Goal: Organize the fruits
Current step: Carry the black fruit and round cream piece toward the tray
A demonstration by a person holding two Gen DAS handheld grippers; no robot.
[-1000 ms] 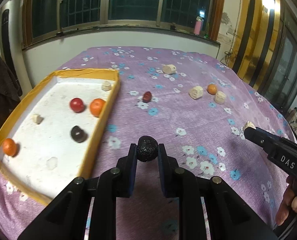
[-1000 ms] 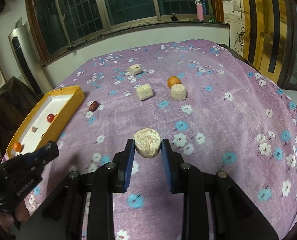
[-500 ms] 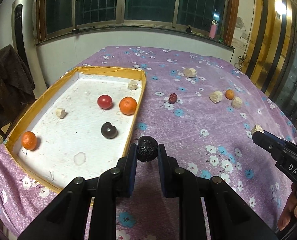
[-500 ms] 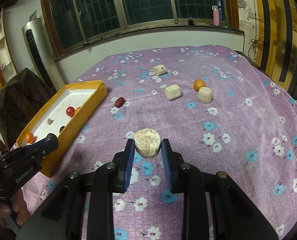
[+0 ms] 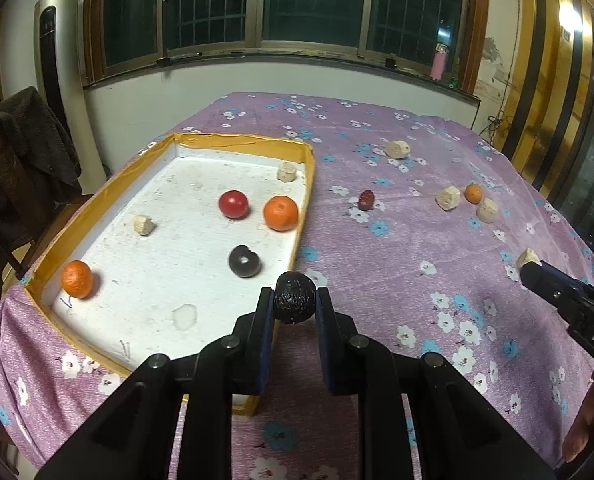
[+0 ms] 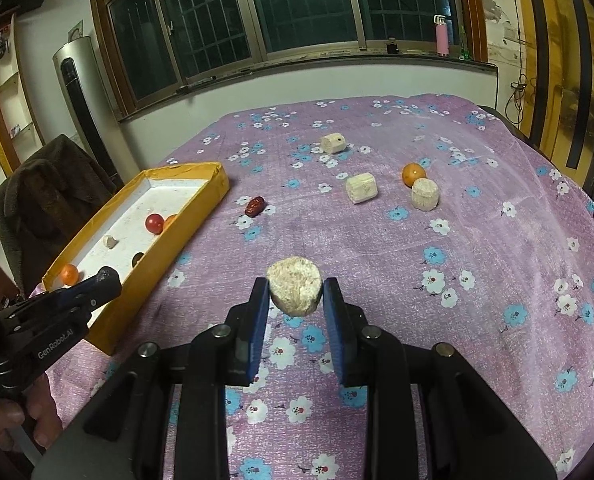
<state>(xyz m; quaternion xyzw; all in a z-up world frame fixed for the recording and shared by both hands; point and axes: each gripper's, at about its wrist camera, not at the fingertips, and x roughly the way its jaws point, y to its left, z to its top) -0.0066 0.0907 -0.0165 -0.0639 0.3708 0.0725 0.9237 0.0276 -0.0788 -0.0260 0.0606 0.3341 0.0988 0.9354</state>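
Here the dark wrinkled fruit (image 5: 295,297) sits clamped in the left tool (image 5: 295,304), just over the yellow tray's (image 5: 303,216) near right rim, tray lying left; the right tool (image 6: 295,294), farther off, grips a pale chunk (image 6: 295,290)

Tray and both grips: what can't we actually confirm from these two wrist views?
- Tray contents, right wrist view: its near wall hides part of the floor; the dark fruit shows only partly.
- Tray near corner, left wrist view: covered by the left gripper.
- Undersides of the black fruit and pale chunk: hidden, so height above the cloth is unclear.
- Right gripper, left wrist view: only the tip shows.
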